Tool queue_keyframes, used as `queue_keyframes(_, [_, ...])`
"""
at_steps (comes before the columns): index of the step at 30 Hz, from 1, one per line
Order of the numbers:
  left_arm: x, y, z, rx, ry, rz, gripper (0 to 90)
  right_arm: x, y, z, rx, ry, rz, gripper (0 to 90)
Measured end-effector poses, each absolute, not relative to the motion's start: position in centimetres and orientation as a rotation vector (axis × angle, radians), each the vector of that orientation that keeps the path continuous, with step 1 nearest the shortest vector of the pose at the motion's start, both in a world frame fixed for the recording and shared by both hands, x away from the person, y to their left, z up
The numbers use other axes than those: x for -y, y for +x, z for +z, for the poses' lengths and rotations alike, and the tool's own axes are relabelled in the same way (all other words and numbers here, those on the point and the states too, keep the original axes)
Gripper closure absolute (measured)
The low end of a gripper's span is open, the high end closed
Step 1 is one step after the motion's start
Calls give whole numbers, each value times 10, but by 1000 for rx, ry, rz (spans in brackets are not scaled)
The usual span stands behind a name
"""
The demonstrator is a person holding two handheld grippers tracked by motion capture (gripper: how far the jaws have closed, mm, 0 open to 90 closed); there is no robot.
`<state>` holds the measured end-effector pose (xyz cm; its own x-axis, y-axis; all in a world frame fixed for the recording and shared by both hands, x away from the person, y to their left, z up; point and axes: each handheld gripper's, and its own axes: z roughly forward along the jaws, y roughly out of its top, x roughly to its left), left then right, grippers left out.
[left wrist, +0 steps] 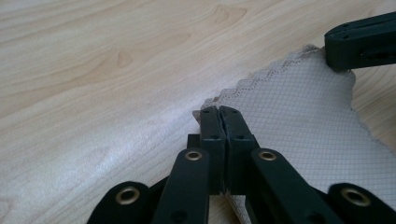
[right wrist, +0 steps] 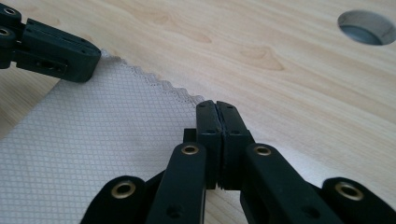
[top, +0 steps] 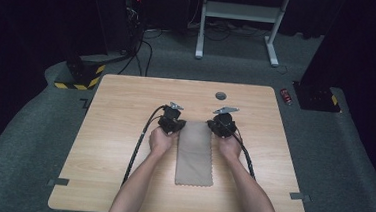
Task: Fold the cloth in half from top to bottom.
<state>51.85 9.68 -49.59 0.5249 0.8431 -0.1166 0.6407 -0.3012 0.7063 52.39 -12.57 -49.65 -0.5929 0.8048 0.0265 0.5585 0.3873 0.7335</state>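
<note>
**Both tongs clenched on far corners of cloth**

Left tongs [left wrist: 219, 112] clamped tight on the far left corner of the cloth [top: 194, 154]; right tongs [right wrist: 216, 106] clamped likewise on the far right corner. Fabric edge pinched between the jaws in both gripper views, no gap visible. Cloth lying flat on the desk [top: 113, 146], stretching from the tongs back toward the person, between the two forearms.

Around: round cable hole [top: 221, 95] in the desk just beyond the right tongs, near but apart. Black cables trailing back from each gripper along the forearms. Past the desk's far edge, white frame legs [top: 273, 47] on grey carpet, a yellow-black striped base [top: 80, 81] off beyond the left tongs, a small red object [top: 287, 96] on the floor beyond the right tongs. Nothing lying between the two tongs except the cloth's far hem.

Cloth: grey-beige, long rectangle, fine diamond-grid weave, scalloped zigzag edges. Desk: light wood grain, smooth, rounded corners. Tongs: matte black, flat jaws, brass-coloured rivets.
</note>
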Motion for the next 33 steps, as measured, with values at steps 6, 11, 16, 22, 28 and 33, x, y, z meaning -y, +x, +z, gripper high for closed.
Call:
queue_keyframes(6, [-97, 520, -488, -1180, 2011, 358, 885, 134, 525, -489, -2310, 1218, 1083, 893])
queue_keyframes(11, [-97, 529, -478, -1178, 1996, 370, 886, 134, 532, -478, -2310, 1203, 1073, 894])
queue_keyframes(16, [-99, 529, -468, -1164, 1982, 376, 885, 133, 535, -463, -2291, 1183, 1070, 894])
queue_keyframes(22, [-99, 526, -473, -1168, 2028, 356, 885, 132, 530, -464, -2314, 1169, 1065, 893])
queue_keyframes(28, [-101, 521, -477, -1157, 2054, 346, 885, 129, 526, -464, -2344, 1131, 1060, 892])
queue_keyframes(33, [-102, 514, -479, -1121, 2100, 369, 885, 128, 521, -472, -2373, 1115, 1048, 892])
